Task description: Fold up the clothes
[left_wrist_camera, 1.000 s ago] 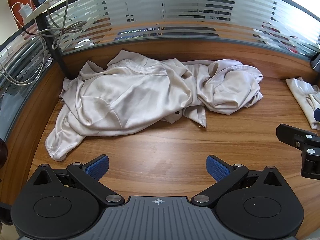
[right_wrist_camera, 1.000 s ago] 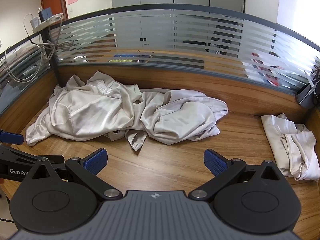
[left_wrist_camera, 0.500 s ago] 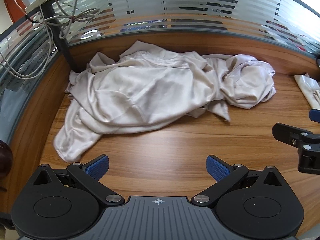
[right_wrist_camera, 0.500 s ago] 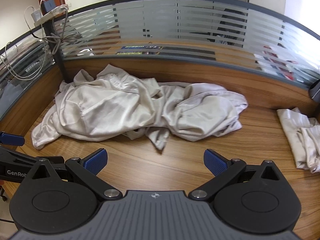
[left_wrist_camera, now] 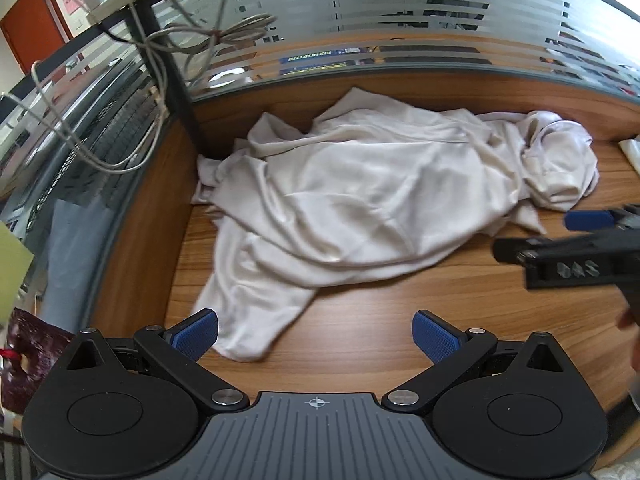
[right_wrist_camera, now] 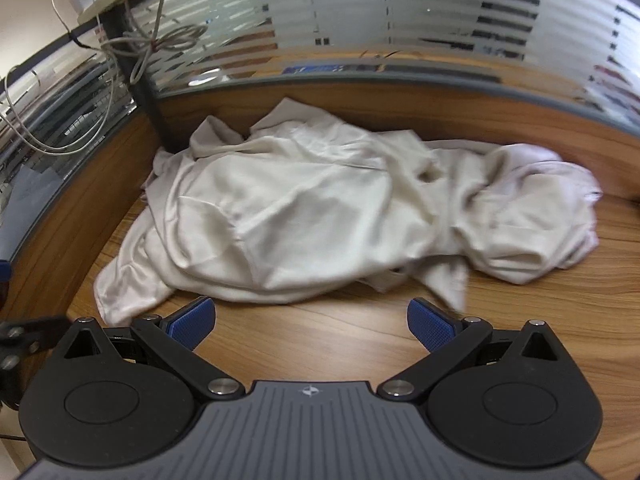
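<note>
Blue pads: on both grippers, textured, nothing between them
left gripper (left_wrist_camera: 315, 332): jaws wide apart, holding nothing, low over the desk; left pad (left_wrist_camera: 197, 333) just at the near hem of the shirt, contact unclear
right gripper (right_wrist_camera: 311, 322): jaws spread wide, holding nothing, over bare wood just in front of the shirt; also seen blurred at the right edge of the left wrist view (left_wrist_camera: 576, 248)
shirt (left_wrist_camera: 372, 196): cream, crumpled heap, unfolded, on the desk toward the back left corner; one loose end trails forward toward the left gripper, bunched lump at its right end (right_wrist_camera: 532, 216)
desk (right_wrist_camera: 328, 344): wood grain, bare in front of and right of the shirt
partition (left_wrist_camera: 400, 20): frosted striped glass behind the desk, wood band below it, shirt lies against that band
post (right_wrist_camera: 138, 80): dark, upright at the back left corner, beside the shirt's far left edge
cables (left_wrist_camera: 80, 128): grey-white, looped, hanging off the post and the shelf at its top
second cloth (left_wrist_camera: 632, 152): pale sliver at far right edge, well apart from the shirt, too little showing to tell more
</note>
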{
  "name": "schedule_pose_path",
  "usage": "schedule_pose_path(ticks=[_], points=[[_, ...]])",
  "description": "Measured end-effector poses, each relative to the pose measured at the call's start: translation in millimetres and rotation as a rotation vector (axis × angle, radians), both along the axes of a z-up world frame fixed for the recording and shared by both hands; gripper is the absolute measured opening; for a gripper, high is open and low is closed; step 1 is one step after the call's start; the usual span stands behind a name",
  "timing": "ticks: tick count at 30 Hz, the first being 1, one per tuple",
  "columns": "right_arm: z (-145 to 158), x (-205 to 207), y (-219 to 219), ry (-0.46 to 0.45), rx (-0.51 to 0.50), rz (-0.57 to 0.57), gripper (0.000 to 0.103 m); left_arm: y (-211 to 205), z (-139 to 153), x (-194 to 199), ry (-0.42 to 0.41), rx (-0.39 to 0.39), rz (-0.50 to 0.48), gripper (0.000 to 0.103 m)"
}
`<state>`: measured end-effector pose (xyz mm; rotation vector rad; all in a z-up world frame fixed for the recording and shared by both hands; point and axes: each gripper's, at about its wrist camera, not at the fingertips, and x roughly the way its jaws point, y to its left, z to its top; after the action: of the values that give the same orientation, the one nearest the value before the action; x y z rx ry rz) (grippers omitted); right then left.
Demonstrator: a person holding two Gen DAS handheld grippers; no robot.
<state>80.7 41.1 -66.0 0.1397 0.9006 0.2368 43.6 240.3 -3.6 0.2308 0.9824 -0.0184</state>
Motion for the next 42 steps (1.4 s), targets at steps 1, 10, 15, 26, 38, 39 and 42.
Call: schedule_pose_path(ticks=[1, 10, 15, 26, 38, 39, 42], points=[[-4.4, 6.6, 8.4, 0.002, 0.004, 0.001, 0.103, 7.5, -0.8, 1.5, 0.002, 0.001, -0.003, 0.103], [-38.3, 72.6, 80.6, 0.019, 0.032, 0.011, 0.103, 54.3, -9.3, 11.2, 0.017, 0.003, -0.002, 0.103], [-59.9, 102.4, 107.7, 0.034, -0.014, -0.006, 0.081, 68.3, -8.9, 13.8, 0.000, 0.017, 0.001, 0.103], [-76.2, 110.9, 102.3, 0.066, -0.048, -0.027, 0.009, 76.0, -15.5, 26.3, 0.015, -0.027, 0.028, 0.103], [-43.9, 29.9, -20.2, 0.074, 0.000, -0.198, 0.000, 41.8, -25.5, 29.6, 0.026, -0.008, -0.034, 0.103], [-43.3, 25.0, -30.2, 0.081, 0.004, -0.201, 0.000, 38.6, -27.1, 28.4, 0.028, -0.002, -0.038, 0.103], [-41.9, 14.6, -52.5, 0.096, 0.016, -0.205, 0.002, 33.4, -31.5, 24.4, 0.038, -0.007, -0.031, 0.103]])
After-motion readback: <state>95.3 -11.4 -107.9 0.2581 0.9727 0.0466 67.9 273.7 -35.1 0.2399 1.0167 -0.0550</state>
